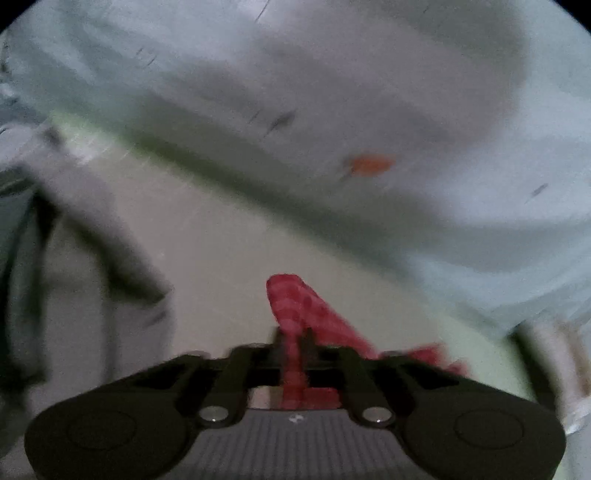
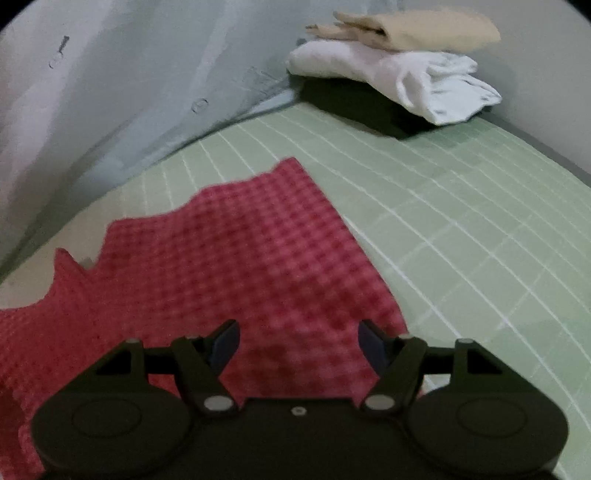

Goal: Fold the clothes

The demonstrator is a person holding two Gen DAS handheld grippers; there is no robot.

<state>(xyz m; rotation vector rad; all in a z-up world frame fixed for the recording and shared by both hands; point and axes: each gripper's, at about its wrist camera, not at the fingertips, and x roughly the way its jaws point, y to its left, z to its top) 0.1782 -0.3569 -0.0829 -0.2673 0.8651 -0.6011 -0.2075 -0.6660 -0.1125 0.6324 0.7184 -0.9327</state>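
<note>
A red checked cloth (image 2: 236,266) lies spread on the green grid mat (image 2: 461,221), its left edge rumpled. My right gripper (image 2: 298,343) hovers just above the cloth's near part, open and empty. In the blurred left wrist view my left gripper (image 1: 293,341) is shut on a bunched fold of the same red cloth (image 1: 295,302), which sticks up past the fingertips and trails off to the right.
A stack of folded clothes stands at the mat's far right: a tan one (image 2: 417,29) on a white one (image 2: 399,81) on a dark one (image 2: 362,110). A pale grey-blue wall (image 2: 110,92) borders the mat on the left. An orange mark (image 1: 369,164) shows on it.
</note>
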